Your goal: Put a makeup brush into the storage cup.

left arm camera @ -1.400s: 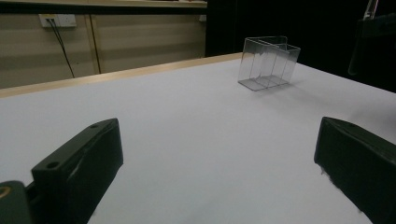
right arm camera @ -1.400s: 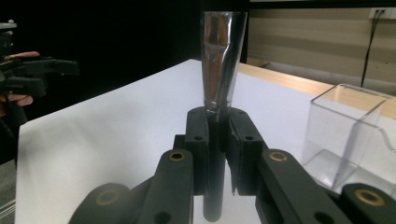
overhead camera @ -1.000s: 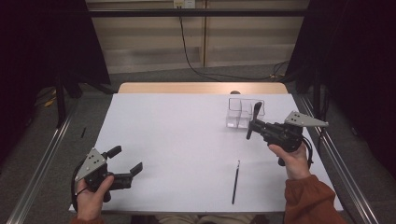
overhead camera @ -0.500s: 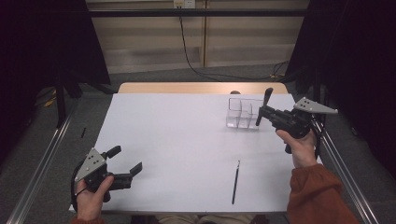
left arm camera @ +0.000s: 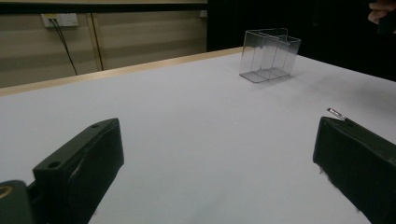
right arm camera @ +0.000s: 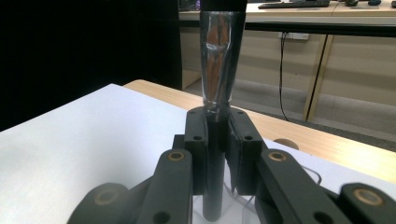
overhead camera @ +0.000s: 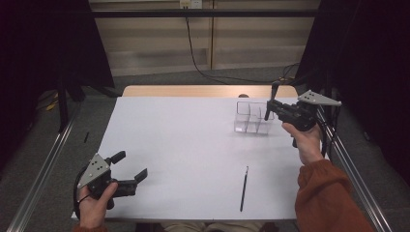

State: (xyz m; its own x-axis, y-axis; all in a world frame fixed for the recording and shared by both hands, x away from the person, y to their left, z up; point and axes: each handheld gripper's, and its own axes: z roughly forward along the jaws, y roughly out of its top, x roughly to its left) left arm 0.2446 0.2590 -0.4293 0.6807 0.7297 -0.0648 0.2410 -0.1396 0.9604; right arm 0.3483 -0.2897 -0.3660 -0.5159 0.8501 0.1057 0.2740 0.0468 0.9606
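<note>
Black brush [overhead camera: 270, 100] clamped upright in the right tool [overhead camera: 273, 109].
It hangs above the clear organizer [overhead camera: 251, 117]; the left tool [overhead camera: 129, 170] rests spread apart.

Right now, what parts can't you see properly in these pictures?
- Brush: in the right gripper view its top is cut off by the upper edge, and its lower end is hidden behind the right gripper.
- Clear box: in the high view it is too small to tell whether anything lies inside.
- Thin black stick: too thin in the high view to tell what it is; in the left gripper view the left gripper hides most of it.
</note>
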